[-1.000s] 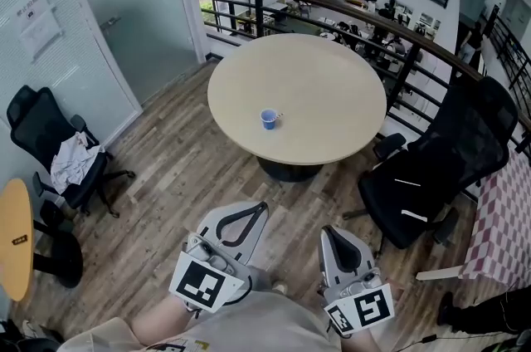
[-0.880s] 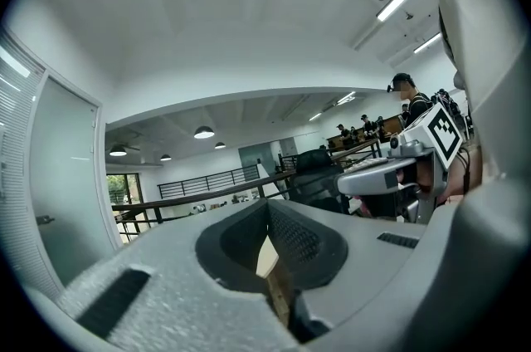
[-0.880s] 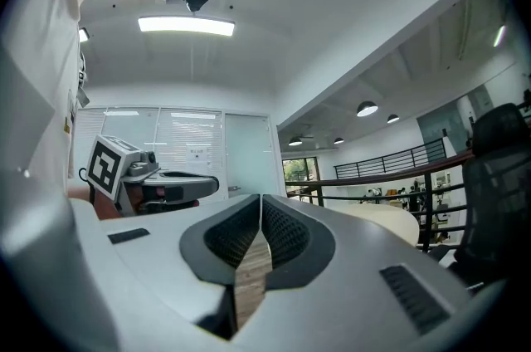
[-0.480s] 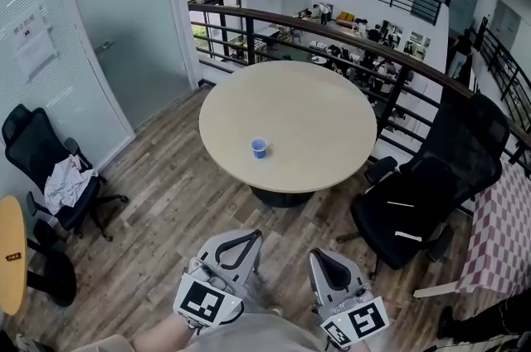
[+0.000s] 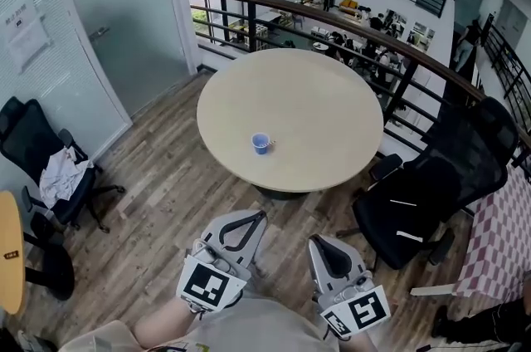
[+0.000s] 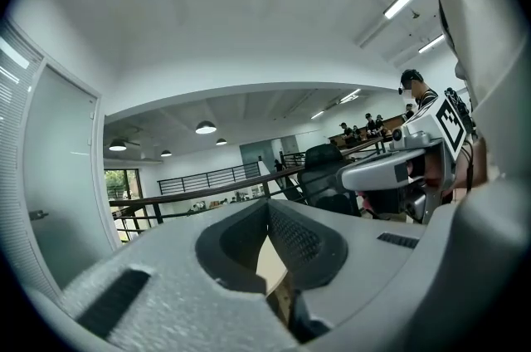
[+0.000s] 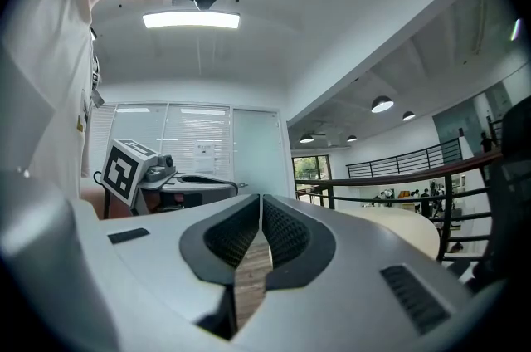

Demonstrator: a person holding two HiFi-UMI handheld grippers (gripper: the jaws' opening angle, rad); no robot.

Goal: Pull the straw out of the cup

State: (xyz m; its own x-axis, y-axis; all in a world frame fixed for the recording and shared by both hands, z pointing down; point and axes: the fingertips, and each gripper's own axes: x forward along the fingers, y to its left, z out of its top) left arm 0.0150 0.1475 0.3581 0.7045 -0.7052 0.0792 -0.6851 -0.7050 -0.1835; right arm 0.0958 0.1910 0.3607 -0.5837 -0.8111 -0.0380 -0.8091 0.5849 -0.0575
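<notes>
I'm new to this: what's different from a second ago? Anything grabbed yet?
The table and its blue cup look slightly larger and lower in the head view: the person seems to have stepped nearer. Nothing was grabbed or let go. As before: left gripper and right gripper shut, empty, low by the body; blue cup on the table, straw at its rim.

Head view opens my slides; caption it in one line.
Left gripper and right gripper, both shut and empty, face a round table bearing a blue cup with straw.
</notes>
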